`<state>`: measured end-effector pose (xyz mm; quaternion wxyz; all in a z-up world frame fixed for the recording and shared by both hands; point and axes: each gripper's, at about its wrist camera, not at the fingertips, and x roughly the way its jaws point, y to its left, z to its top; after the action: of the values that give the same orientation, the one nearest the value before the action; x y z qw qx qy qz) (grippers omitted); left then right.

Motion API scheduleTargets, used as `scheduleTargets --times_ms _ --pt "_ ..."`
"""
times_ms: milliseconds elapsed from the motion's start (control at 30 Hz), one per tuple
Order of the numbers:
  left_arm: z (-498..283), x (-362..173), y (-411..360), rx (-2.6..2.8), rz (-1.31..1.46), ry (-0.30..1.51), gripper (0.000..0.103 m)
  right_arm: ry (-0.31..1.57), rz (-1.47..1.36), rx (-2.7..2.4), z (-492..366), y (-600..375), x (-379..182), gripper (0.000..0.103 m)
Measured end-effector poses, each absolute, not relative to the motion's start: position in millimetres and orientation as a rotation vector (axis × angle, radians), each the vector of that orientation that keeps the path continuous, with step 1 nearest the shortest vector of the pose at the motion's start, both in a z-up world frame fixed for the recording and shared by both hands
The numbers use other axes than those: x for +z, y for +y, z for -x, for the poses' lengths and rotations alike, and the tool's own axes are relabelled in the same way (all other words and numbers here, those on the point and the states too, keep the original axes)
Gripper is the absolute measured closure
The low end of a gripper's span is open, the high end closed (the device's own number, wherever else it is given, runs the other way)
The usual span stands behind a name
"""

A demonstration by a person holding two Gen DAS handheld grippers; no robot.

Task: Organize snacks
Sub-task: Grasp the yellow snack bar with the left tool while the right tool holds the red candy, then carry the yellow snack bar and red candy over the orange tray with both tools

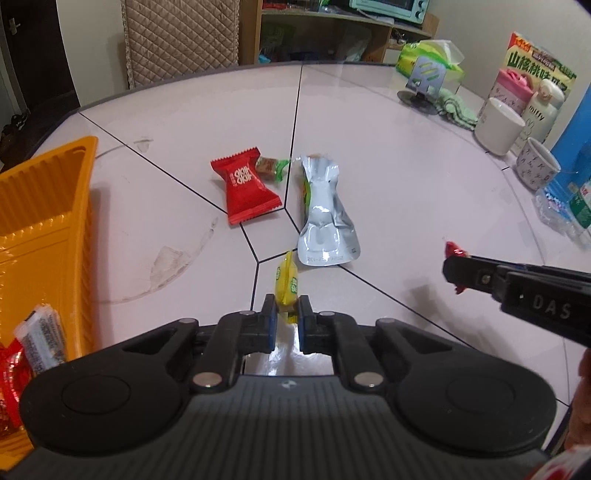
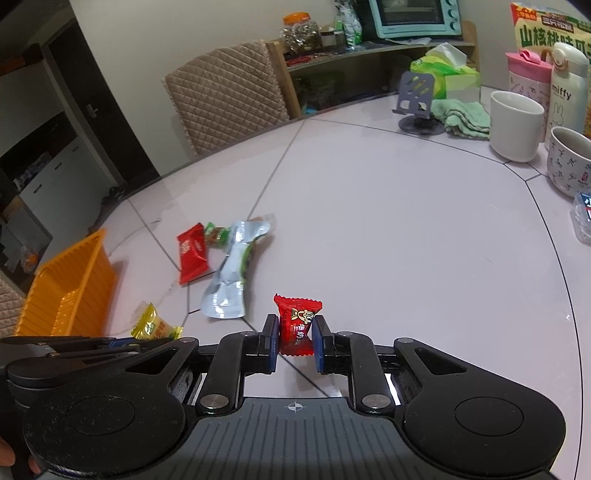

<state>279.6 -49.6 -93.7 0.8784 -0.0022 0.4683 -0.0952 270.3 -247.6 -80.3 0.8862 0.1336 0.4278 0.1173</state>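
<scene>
1. The counter [image 1: 388,155] carries an orange tray [image 1: 44,206] at nine o'clock, with a few wrapped snacks already in its near corner.
2. Left to sort, I judge: silver pouch [image 1: 325,214], red packet [image 1: 245,192], small green-brown candy [image 1: 271,168], all near twelve o'clock.
3. The left hand-held gripper [image 1: 287,314] pinches a yellow candy [image 1: 287,282]; the right hand-held gripper [image 2: 294,338] is clamped on a red candy [image 2: 297,321].

A home dining room: table [image 2: 369,221], quilted chair [image 2: 225,99], toaster oven [image 2: 413,16], mugs [image 2: 515,125].
</scene>
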Motion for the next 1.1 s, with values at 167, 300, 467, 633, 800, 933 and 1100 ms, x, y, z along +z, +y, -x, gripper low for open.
scheduleTargets --times_ms 167,300,467,633,800,933,1100 --pt "-267 -77 -43 -0.213 0.021 0.947 0.093 0.873 -0.271 0.27 -264 -240 -70 0.084" --pt "-256 -65 -35 -0.214 0.035 0.925 0.093 0.86 -0.264 0.295 -259 -233 -61 0.084" --pt "-241 -50 -22 -0.201 0.054 0.901 0.093 0.846 -0.255 0.337 -249 -221 -50 0.084" --pt "-222 -36 -2 -0.17 0.074 0.879 0.093 0.836 -0.245 0.399 -239 -204 -39 0.084" --pt "-201 -27 24 -0.119 0.099 0.866 0.093 0.83 -0.221 0.479 -227 -179 -30 0.084" --pt "-186 -22 47 -0.062 0.113 0.861 0.093 0.833 -0.206 0.549 -220 -156 -26 0.084" --pt "-170 -19 80 0.024 0.134 0.859 0.093 0.841 -0.184 0.637 -216 -123 -25 0.084"
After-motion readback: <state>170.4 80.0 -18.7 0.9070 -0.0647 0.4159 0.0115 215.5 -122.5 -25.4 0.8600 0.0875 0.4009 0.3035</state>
